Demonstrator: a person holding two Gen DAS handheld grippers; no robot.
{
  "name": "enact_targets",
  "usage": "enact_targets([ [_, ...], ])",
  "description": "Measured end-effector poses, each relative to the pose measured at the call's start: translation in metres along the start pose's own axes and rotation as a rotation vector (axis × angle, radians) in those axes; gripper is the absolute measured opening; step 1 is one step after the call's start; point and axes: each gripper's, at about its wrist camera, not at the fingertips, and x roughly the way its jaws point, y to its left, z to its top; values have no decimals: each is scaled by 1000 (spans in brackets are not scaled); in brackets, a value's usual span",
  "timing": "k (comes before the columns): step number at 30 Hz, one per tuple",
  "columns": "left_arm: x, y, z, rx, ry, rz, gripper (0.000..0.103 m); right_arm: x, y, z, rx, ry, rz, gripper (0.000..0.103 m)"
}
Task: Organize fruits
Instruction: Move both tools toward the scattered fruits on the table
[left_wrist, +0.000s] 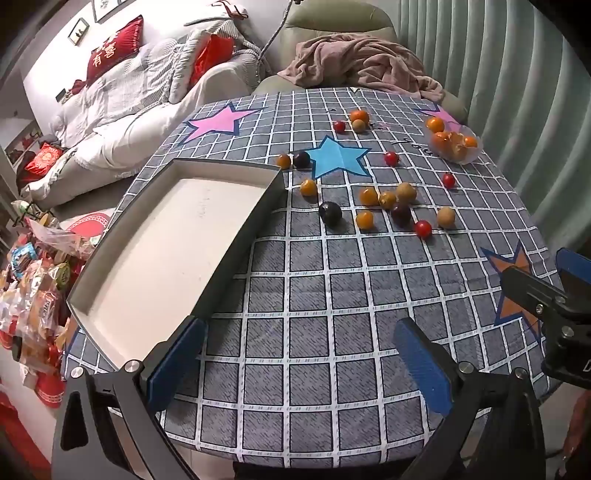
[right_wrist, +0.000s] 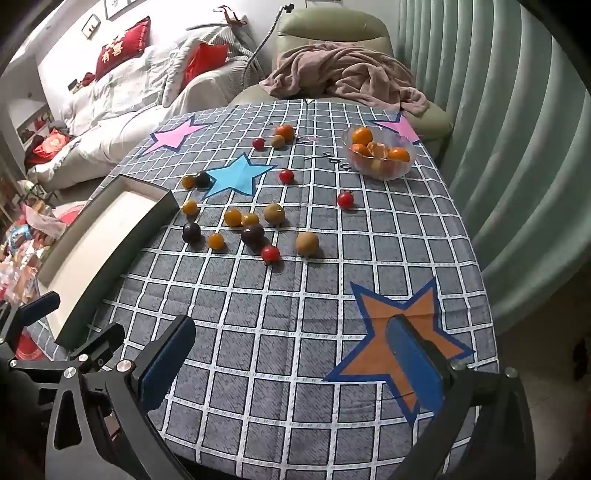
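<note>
- Both grippers, the left gripper (left_wrist: 299, 363) and the right gripper (right_wrist: 291, 363), are held spread and empty above the near edge of the checked tablecloth (right_wrist: 280, 317), apparently poised before any pick.
- Just ahead-left of the left gripper, an empty tray (left_wrist: 255, 216) is set, likely as one sorting target.
- Well ahead, loose fruits (right_wrist: 233, 217) are scattered; far ahead-right, a clear bowl (right_wrist: 404, 168) already holds oranges.
</note>
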Motion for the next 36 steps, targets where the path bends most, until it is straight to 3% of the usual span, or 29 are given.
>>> enact_targets([
  [13,-3,15,-1,-8,4,0,103,0,6,3,-18,-3,-10,103],
  [36,14,-2,1,2,-6,28,103,2,4,4,-12,-2,-1,103],
])
